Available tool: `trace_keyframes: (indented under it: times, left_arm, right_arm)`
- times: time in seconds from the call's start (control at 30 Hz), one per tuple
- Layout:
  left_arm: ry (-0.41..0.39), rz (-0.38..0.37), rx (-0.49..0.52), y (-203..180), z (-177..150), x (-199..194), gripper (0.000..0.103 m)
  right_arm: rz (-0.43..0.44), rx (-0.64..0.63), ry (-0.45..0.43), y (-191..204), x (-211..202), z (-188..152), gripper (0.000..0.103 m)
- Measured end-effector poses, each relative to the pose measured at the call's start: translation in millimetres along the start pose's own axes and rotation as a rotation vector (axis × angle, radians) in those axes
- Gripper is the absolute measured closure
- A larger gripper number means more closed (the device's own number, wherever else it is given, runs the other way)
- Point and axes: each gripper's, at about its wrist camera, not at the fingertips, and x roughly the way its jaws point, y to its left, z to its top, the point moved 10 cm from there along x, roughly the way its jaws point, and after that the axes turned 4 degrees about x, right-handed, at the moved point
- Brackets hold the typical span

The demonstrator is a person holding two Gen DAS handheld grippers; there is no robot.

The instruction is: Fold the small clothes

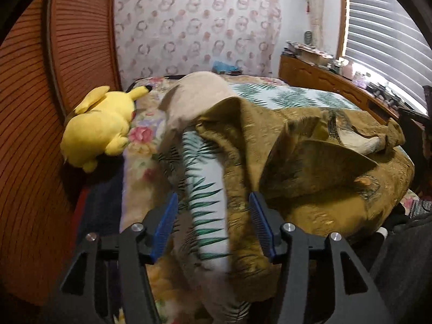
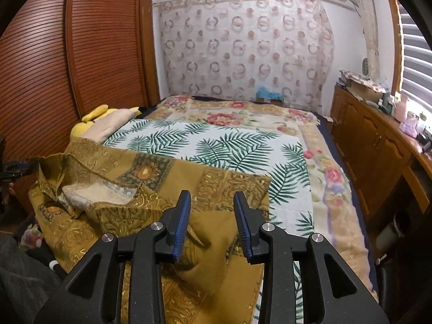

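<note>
Mustard patterned garment (image 2: 151, 189) lies rumpled on palm-leaf sheet (image 2: 216, 145), w/ left gripper (image 1: 213, 216) and right gripper (image 2: 210, 221) both spread, pinching nothing, so the loose flap betw. right jaws could slide back & undo the fold.

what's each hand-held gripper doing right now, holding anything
left hand-held gripper: open, nothing pinched, leaf-print cloth between its jaws.
right hand-held gripper: open, mustard shirt loose between its jaws.
</note>
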Motion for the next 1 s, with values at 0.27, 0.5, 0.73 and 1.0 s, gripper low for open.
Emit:
trace_keyframes:
  times: [0.27, 0.5, 0.73, 1.0]
  left_arm:
    - [-0.02, 0.051, -0.049, 27, 7, 5, 0.049]
    - [-0.08, 0.025, -0.029, 17, 67, 33, 0.049]
    - [-0.078, -0.042, -0.013, -5, 117, 77, 0.049]
    - [0.006, -0.071, -0.009, -18, 131, 123, 0.049]
  right_arm:
    - [-0.023, -0.028, 0.012, -1, 14, 8, 0.051]
    - [-0.059, -0.021, 0.047, -17, 40, 17, 0.048]
    - [-0.097, -0.008, 0.109, -38, 79, 18, 0.046]
    - [-0.147, 0.041, 0.215, -70, 125, -4, 0.045]
